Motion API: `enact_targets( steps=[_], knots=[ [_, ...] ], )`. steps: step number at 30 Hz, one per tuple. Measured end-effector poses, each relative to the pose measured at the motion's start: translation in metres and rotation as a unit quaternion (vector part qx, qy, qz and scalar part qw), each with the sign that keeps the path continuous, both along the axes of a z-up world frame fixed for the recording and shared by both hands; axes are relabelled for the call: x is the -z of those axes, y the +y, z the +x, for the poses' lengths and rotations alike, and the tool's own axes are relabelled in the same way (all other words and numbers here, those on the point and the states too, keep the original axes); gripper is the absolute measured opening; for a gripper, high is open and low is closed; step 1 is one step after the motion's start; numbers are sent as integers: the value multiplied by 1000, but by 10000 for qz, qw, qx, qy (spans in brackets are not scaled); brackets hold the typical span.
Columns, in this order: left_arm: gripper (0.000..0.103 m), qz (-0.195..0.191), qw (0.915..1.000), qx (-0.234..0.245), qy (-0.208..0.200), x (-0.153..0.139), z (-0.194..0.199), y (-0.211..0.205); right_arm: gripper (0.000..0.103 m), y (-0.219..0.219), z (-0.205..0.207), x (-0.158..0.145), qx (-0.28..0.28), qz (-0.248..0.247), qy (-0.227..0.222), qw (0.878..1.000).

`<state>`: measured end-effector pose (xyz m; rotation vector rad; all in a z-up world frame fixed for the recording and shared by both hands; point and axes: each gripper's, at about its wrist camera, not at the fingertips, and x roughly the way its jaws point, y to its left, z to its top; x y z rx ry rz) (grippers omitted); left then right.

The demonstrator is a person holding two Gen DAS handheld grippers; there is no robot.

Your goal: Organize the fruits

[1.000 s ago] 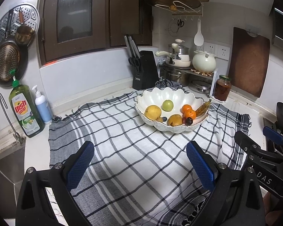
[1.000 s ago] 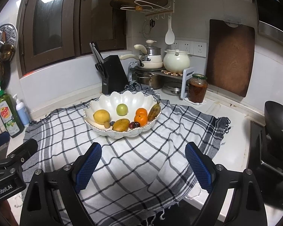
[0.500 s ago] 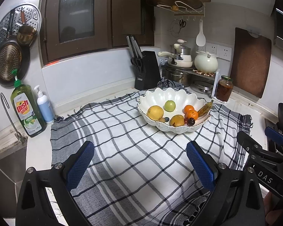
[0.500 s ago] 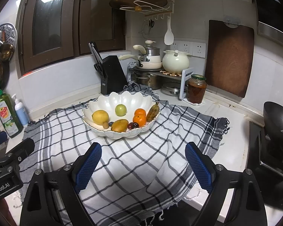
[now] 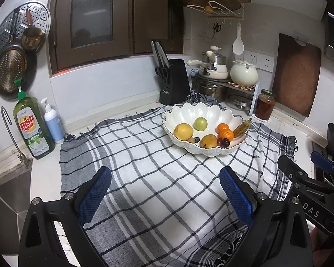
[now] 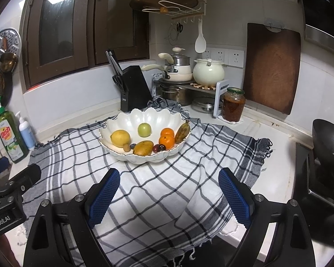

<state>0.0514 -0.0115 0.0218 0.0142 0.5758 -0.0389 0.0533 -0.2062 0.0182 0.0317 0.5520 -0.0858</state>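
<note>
- One checked cloth point(image 5: 158, 178), grey and white, spread over the white counter point(image 6: 276, 146); near edge hanging off the front.
- One brown cutting board point(image 6: 271, 66) leaning on the far right wall; one black wok point(image 6: 329, 146) at right edge.
- One white scalloped bowl point(image 6: 144, 116) on the far half of the cloth, holding all the fruit.
- Left gripper point(image 5: 164, 193) low over the near cloth, jaws spread wide, nothing between the blue pads. Right gripper point(image 6: 169, 193) likewise: wide apart, empty, well short of the bowl.
- One black knife block point(image 5: 174, 82) behind the bowl; one stacked pot rack point(image 6: 184, 82) to its right; one white pot point(image 6: 208, 72) on top.
- Two bottles far left: green dish soap point(image 5: 32, 126), white pump bottle point(image 5: 53, 122) beside it.
- One glass jar point(image 6: 233, 104) right of the bowl, off the cloth.
- Fruit count: one lemon point(image 6: 120, 138), one mango point(image 6: 143, 148), one green apple point(image 6: 144, 129), two oranges point(image 6: 166, 137) touching, one browned banana point(image 6: 182, 132) against the right rim.
- Small pieces at the near rim: two dark plums point(image 6: 159, 148), one blue berry point(image 6: 133, 146), one tan fruit point(image 6: 126, 148).
- Nothing standing between grippers and bowl.
- Left view alone: sink point(image 5: 9, 198) and tap at near left. Right view alone: cloth fringe over the counter front.
</note>
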Motion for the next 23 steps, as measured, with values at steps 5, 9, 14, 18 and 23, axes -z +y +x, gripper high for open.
enact_targets(
  steps=[5, 9, 14, 18, 23],
  knots=[
    [99, -25, 10000, 24, 47, 1, 1, 0, 91, -1, -1, 0, -7, 0, 3, 10000],
    [99, -26, 10000, 20, 79, 3, 1, -2, 91, -1, 0, 1, 0, 5, 3, 10000],
    [100, -14, 10000, 14, 78, 3, 2, -2, 91, 0, 0, 2, -7, 3, 12, 10000],
    [100, -13, 10000, 21, 64, 3, 1, -2, 91, 0, 0, 3, -7, 13, 20, 10000],
    [100, 1, 10000, 9, 50, 4, 4, 0, 91, 0, 0, 5, -11, 20, 23, 10000]
  ],
)
